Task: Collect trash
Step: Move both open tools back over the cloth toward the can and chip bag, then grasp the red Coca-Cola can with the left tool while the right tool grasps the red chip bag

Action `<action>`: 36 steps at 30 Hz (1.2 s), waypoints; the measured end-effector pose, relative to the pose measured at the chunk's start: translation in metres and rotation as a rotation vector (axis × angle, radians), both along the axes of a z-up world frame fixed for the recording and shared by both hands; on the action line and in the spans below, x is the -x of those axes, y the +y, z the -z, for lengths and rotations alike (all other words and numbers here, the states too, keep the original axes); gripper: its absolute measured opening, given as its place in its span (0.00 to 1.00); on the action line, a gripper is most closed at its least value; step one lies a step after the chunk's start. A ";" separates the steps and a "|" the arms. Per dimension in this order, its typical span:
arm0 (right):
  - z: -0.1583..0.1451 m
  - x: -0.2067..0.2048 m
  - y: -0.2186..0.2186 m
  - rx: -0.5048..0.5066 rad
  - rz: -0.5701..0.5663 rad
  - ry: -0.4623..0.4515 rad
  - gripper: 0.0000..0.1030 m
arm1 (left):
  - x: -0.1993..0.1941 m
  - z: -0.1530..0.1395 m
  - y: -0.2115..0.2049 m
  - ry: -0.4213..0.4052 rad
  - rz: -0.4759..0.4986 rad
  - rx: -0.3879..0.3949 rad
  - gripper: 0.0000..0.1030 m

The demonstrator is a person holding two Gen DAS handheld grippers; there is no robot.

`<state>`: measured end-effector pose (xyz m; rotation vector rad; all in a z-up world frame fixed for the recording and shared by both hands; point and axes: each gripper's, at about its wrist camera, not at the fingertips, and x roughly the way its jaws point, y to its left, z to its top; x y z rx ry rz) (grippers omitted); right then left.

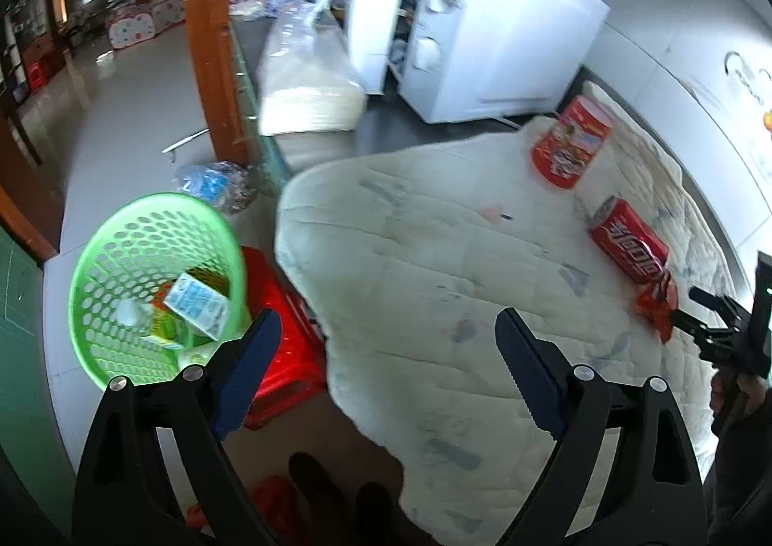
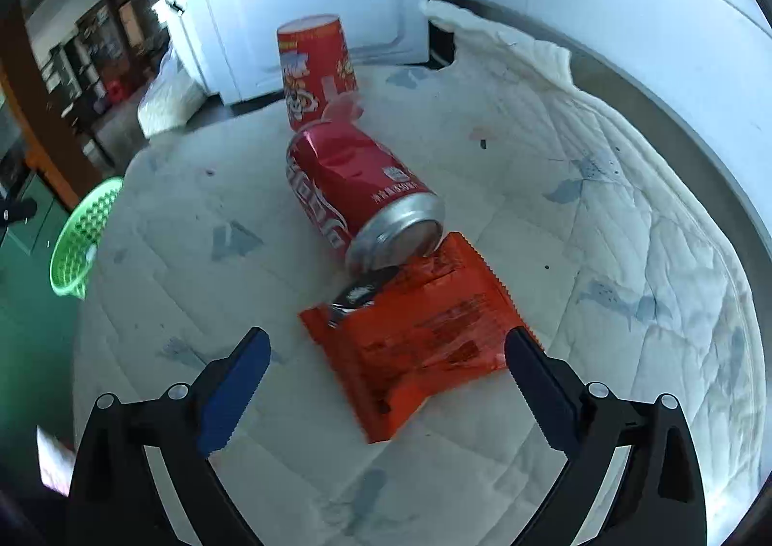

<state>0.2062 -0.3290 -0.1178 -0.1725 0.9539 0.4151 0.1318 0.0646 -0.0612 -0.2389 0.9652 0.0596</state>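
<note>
An orange snack wrapper (image 2: 424, 348) lies on the white quilted cloth (image 2: 627, 232), touching a dented red soda can (image 2: 352, 189) on its side. A red paper cup (image 2: 316, 63) stands upside down behind the can. My right gripper (image 2: 386, 348) is open, its fingers either side of the wrapper's near end. My left gripper (image 1: 386, 329) is open and empty, held over the cloth's left edge. A green basket (image 1: 154, 285) on the floor holds several cartons and a bottle. In the left wrist view the can (image 1: 627, 246), cup (image 1: 572, 140), wrapper (image 1: 656, 300) and right gripper (image 1: 695, 309) show at right.
A white microwave (image 1: 482, 29) with its door open stands at the back of the counter, with a plastic bag of white stuff (image 1: 309, 82) beside it. A red stool (image 1: 284, 353) stands next to the basket. A wooden post (image 1: 212, 44) rises behind. The basket shows in the right wrist view (image 2: 84, 242).
</note>
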 end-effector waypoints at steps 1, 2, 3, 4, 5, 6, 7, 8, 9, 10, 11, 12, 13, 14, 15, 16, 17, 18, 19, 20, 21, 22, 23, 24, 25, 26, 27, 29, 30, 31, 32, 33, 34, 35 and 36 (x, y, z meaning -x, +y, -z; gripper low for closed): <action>0.003 -0.004 0.001 0.005 -0.018 0.009 0.92 | -0.003 0.000 -0.007 0.004 0.011 -0.002 0.86; 0.005 -0.006 0.001 0.007 -0.028 0.016 0.92 | -0.006 0.000 -0.015 0.009 0.025 -0.002 0.86; 0.008 -0.010 -0.001 0.007 -0.040 0.026 0.92 | -0.010 0.000 -0.023 0.014 0.038 0.003 0.86; 0.010 -0.013 -0.002 0.002 -0.052 0.039 0.93 | -0.012 -0.001 -0.029 0.017 0.049 0.006 0.86; 0.013 -0.017 -0.003 0.000 -0.064 0.049 0.93 | -0.016 -0.003 -0.038 0.022 0.061 0.007 0.86; 0.015 -0.020 -0.004 0.003 -0.075 0.054 0.93 | -0.019 -0.004 -0.046 0.025 0.071 0.011 0.86; 0.016 -0.024 -0.005 -0.001 -0.090 0.064 0.93 | -0.022 -0.006 -0.052 0.027 0.081 0.015 0.86; 0.017 -0.026 -0.006 -0.013 -0.100 0.072 0.93 | -0.025 -0.007 -0.061 0.030 0.093 0.017 0.86; 0.018 -0.029 -0.007 -0.027 -0.108 0.083 0.93 | -0.028 -0.008 -0.068 0.034 0.102 0.016 0.87; 0.021 -0.033 -0.008 -0.034 -0.116 0.098 0.93 | -0.031 -0.010 -0.075 0.038 0.111 0.018 0.87; 0.023 -0.034 -0.008 -0.033 -0.124 0.104 0.93 | -0.034 -0.011 -0.084 0.042 0.123 0.023 0.87; 0.025 -0.035 -0.009 -0.033 -0.135 0.109 0.93 | -0.038 -0.012 -0.091 0.048 0.134 0.030 0.87; 0.027 -0.035 -0.009 -0.030 -0.150 0.116 0.93 | -0.041 -0.013 -0.096 0.053 0.141 0.034 0.87; 0.028 -0.033 -0.008 -0.025 -0.159 0.116 0.93 | -0.044 -0.012 -0.106 0.060 0.154 0.039 0.87; 0.029 -0.032 -0.008 -0.018 -0.170 0.112 0.93 | -0.046 -0.011 -0.111 0.064 0.160 0.040 0.87; 0.029 -0.029 -0.009 -0.019 -0.176 0.106 0.93 | -0.048 -0.010 -0.118 0.070 0.166 0.041 0.87; 0.029 -0.027 -0.010 -0.023 -0.180 0.100 0.93 | -0.052 -0.009 -0.127 0.078 0.175 0.048 0.87; 0.029 -0.025 -0.011 -0.028 -0.181 0.097 0.93 | -0.054 -0.007 -0.133 0.085 0.180 0.053 0.87; 0.029 -0.023 -0.012 -0.035 -0.181 0.093 0.93 | -0.057 -0.006 -0.138 0.092 0.184 0.059 0.87; 0.028 -0.020 -0.014 -0.037 -0.182 0.086 0.93 | -0.060 -0.005 -0.144 0.101 0.190 0.070 0.87; 0.028 -0.018 -0.014 -0.036 -0.184 0.081 0.93 | -0.063 -0.004 -0.150 0.108 0.193 0.075 0.87; 0.028 -0.015 -0.016 -0.035 -0.185 0.075 0.93 | -0.065 -0.003 -0.155 0.114 0.196 0.079 0.87; 0.028 -0.013 -0.017 -0.038 -0.188 0.074 0.92 | -0.069 -0.002 -0.162 0.122 0.199 0.085 0.87; 0.028 -0.009 -0.019 -0.050 -0.196 0.072 0.92 | -0.072 -0.001 -0.167 0.130 0.199 0.094 0.87; 0.027 -0.007 -0.020 -0.057 -0.199 0.071 0.92 | -0.077 0.000 -0.172 0.140 0.197 0.113 0.87; 0.027 -0.006 -0.021 -0.061 -0.200 0.067 0.92 | -0.081 0.001 -0.176 0.147 0.196 0.127 0.87; 0.026 -0.002 -0.023 -0.068 -0.202 0.060 0.92 | -0.085 0.002 -0.182 0.154 0.195 0.140 0.87; 0.025 0.003 -0.026 -0.087 -0.199 0.057 0.92 | -0.096 0.005 -0.196 0.169 0.192 0.161 0.87; 0.024 0.005 -0.026 -0.095 -0.199 0.054 0.92 | -0.099 0.006 -0.201 0.177 0.190 0.170 0.87; 0.022 0.009 -0.029 -0.109 -0.200 0.047 0.92 | -0.106 0.008 -0.210 0.190 0.187 0.189 0.87; 0.022 0.011 -0.030 -0.120 -0.198 0.043 0.92 | -0.111 0.010 -0.216 0.199 0.186 0.203 0.87; 0.021 0.013 -0.031 -0.127 -0.193 0.041 0.92 | -0.117 0.012 -0.221 0.209 0.179 0.211 0.87; 0.021 0.015 -0.033 -0.138 -0.183 0.036 0.92 | -0.122 0.015 -0.226 0.218 0.163 0.213 0.87; 0.020 0.017 -0.035 -0.148 -0.177 0.033 0.92 | -0.130 0.018 -0.233 0.230 0.143 0.225 0.87; 0.020 0.018 -0.037 -0.161 -0.170 0.029 0.92 | -0.135 0.021 -0.237 0.240 0.132 0.233 0.87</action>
